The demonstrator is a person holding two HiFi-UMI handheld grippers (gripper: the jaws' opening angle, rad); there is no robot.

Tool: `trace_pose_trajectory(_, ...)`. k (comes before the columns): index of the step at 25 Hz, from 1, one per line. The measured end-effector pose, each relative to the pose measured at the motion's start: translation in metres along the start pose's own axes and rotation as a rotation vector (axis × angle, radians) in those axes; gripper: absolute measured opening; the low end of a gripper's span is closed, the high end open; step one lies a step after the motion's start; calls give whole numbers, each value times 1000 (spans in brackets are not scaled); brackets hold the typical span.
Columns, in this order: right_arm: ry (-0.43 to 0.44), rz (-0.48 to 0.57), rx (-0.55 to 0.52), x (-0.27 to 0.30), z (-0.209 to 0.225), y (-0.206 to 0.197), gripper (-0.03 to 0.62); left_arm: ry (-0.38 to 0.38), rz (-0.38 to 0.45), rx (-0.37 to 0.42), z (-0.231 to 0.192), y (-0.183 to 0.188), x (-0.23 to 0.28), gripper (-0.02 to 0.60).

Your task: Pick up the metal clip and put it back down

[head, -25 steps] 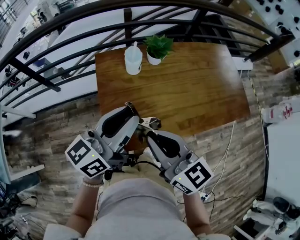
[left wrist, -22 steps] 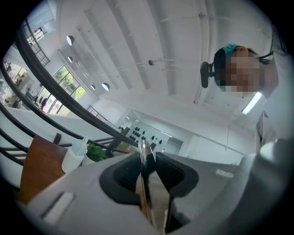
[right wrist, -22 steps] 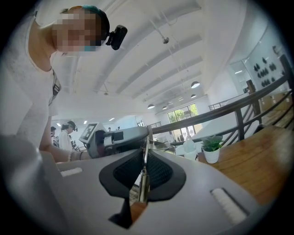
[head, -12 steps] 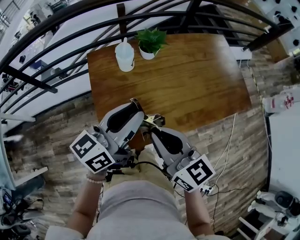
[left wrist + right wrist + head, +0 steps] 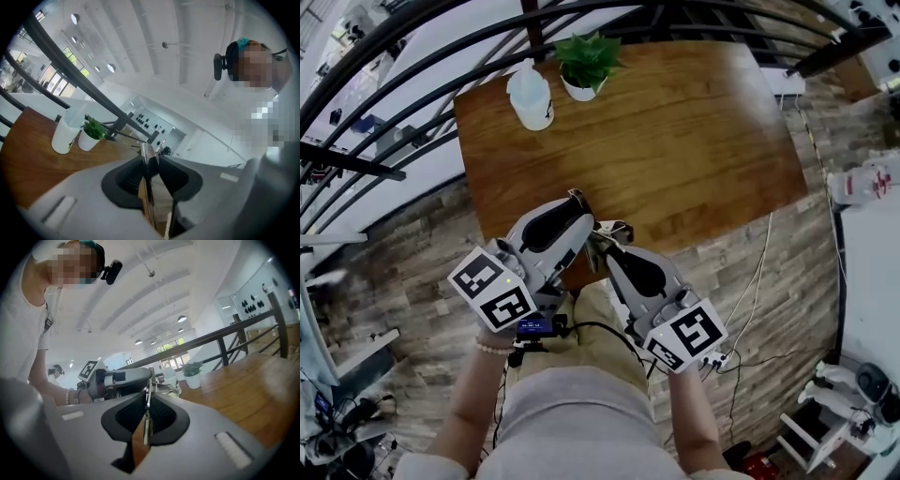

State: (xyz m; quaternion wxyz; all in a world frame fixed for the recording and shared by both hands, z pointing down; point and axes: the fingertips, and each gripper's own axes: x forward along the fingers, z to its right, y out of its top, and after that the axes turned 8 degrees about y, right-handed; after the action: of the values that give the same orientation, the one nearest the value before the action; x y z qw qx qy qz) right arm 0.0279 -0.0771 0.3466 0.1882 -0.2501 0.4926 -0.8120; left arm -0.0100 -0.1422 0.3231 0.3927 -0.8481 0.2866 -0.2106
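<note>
- My right gripper [image 5: 601, 244] has its jaws pinched narrow on the metal clip [image 5: 612, 229], which sticks out past the tips; in the right gripper view [image 5: 147, 383] the jaws meet in a thin line and the clip's [image 5: 162, 388] wire parts show just beyond them.
- The clip is held up in the air over the near edge of the wooden table [image 5: 703, 141], not resting on it.
- My left gripper [image 5: 575, 195] is also drawn narrow; in the left gripper view [image 5: 148, 150] its jaws come together at the tips and I see nothing clamped between them.
- The left gripper's tip hangs over the table's near edge too, just beside the clip but apart from it.
- At the table's far edge stand a white bottle [image 5: 530, 94] and a small green plant [image 5: 584, 64] in a white pot, side by side and well apart from both grippers.
- A dark railing [image 5: 412, 70] runs along the table's far side.
</note>
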Motion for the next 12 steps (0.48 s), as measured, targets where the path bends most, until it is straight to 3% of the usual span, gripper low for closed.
trace_pose_trajectory(12,-57,-75,79,-6,52,-44,44,16,-125,-69,-28,-54,48,103)
